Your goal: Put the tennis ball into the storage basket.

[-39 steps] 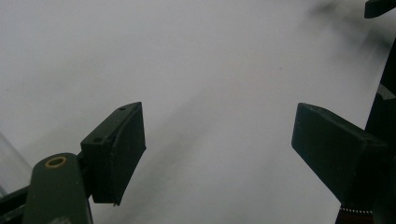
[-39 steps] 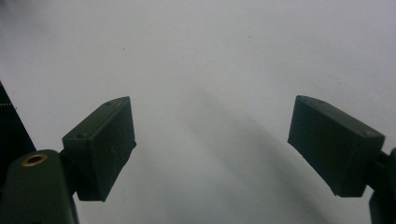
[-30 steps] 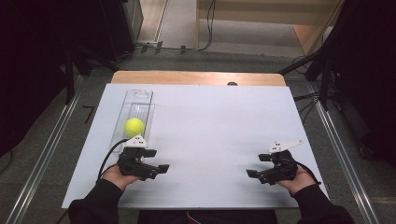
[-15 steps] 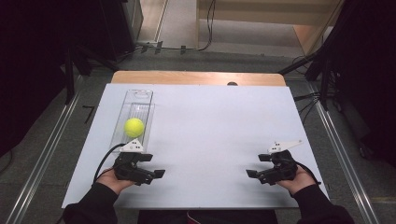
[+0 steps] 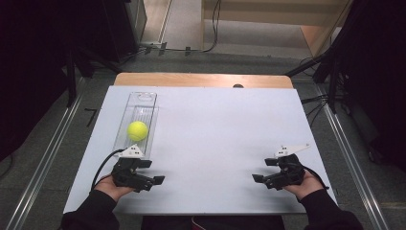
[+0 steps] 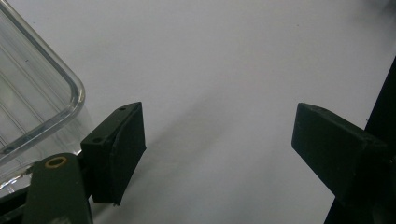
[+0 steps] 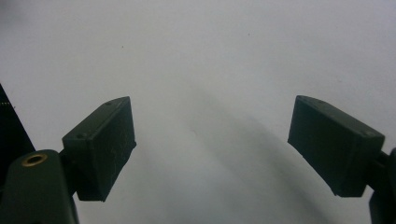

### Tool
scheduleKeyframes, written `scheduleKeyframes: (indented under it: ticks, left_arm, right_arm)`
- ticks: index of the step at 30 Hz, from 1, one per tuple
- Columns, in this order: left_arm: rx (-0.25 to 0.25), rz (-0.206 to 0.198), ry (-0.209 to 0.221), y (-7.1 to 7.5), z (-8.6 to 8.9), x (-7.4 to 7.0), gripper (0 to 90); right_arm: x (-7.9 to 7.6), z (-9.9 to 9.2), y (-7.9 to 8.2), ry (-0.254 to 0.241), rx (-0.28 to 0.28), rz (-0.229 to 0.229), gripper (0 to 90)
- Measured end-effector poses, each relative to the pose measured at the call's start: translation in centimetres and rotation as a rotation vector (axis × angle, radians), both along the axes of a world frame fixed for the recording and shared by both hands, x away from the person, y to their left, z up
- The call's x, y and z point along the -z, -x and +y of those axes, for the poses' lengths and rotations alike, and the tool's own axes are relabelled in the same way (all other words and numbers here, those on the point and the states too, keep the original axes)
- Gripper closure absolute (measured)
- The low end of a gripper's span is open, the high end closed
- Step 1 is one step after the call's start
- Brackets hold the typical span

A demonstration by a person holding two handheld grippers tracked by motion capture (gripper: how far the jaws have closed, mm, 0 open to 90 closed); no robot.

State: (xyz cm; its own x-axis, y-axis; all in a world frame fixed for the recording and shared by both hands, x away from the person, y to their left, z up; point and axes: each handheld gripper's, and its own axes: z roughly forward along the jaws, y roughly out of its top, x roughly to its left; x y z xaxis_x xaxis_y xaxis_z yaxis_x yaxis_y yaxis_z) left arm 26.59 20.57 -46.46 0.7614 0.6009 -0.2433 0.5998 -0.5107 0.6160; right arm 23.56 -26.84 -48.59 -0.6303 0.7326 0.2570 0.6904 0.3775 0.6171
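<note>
Left gripper spread beside clear tray, yellow ball in tray, right gripper spread over white table, any lettering too small to read

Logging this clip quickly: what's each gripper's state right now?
Left gripper: open, holding nothing.
Right gripper: open, holding nothing.

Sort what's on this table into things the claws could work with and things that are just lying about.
Likely in play:
- yellow ball, lying in the tray
- clear plastic tray
- left claw, open
- right claw, open

Just there:
- white tabletop
- cables on the floor beyond the table
</note>
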Motion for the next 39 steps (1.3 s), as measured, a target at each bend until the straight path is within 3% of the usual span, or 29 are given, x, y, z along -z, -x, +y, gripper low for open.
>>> scheduleKeyframes:
  ticks: [39]
  left_arm:
    - [0.015,0.014,-0.023,-0.03,0.0,0.31,18.3]
  right_arm:
    - [0.01,-0.02,0.01,0.003,0.001,0.002,12.9]
